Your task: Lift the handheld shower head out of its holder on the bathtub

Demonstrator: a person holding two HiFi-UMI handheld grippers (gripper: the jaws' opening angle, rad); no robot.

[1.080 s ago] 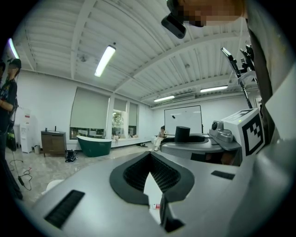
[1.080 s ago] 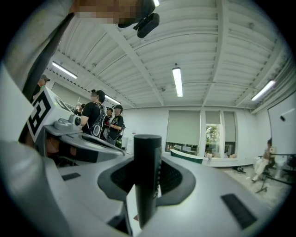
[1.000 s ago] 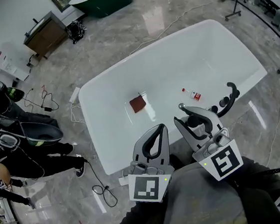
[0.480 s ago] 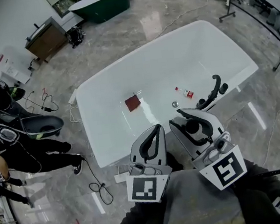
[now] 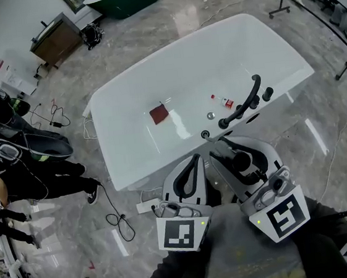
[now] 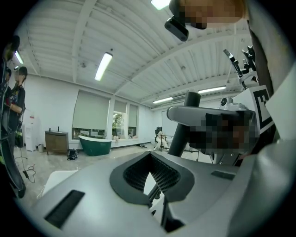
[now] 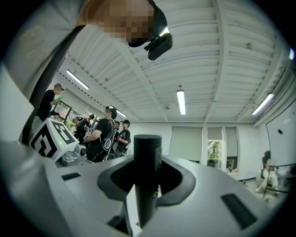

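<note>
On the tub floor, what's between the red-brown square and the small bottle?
Mostly bare tub floor; only a small round metal drain sits there, close to the small bottle, slightly toward the near rim. The head view shows it.

Left gripper [image 5: 192, 163], right gripper [image 5: 234, 150] with shower head [image 7: 147, 169], farther from bathtub [image 5: 173, 82]
</note>
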